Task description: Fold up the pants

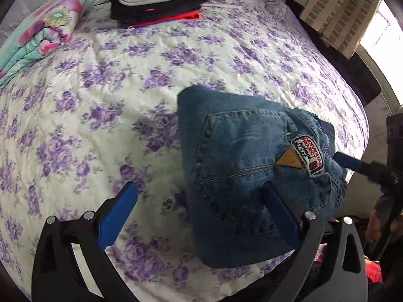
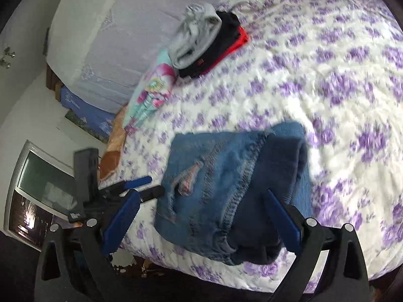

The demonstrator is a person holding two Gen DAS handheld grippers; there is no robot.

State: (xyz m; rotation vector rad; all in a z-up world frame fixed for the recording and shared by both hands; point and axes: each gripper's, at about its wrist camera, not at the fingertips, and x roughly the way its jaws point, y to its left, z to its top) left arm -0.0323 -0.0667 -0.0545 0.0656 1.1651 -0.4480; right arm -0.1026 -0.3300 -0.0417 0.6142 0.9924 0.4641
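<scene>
On the near edge of the floral bedspread (image 1: 126,80), seen from the left wrist, the folded jeans (image 1: 241,166) lie as a compact bundle, back pocket and embroidered patch (image 1: 308,156) facing up. The left gripper (image 1: 201,214) stands wide apart: one blue finger over bare bedspread, the other over the near part of the denim, clamping nothing. The right gripper (image 1: 350,162) comes in from the far right, its fingertip just beside the waistband; its spread cannot be told from this view. Far back, a stack of folded clothes (image 1: 158,0) sits beside a folded floral blanket (image 1: 42,30).

From the right wrist, slightly blurred, the same bundle shows its seam and a frayed rip. The right gripper's fingers are spread wide, one over the dark end of the jeans, the other off to the side, gripping nothing. The left gripper appears at the left, close to the bundle's edge, fingers parted.

By my reading, the folding looks nearly complete, and the step in hand is tidying or moving the bundle. To do that well, both claws should take every layer at opposite ends and lift together, level, so the fold does not slump open. The thick denim will probably hold its shape better than thin cloth, though the loose waistband end could sag.
</scene>
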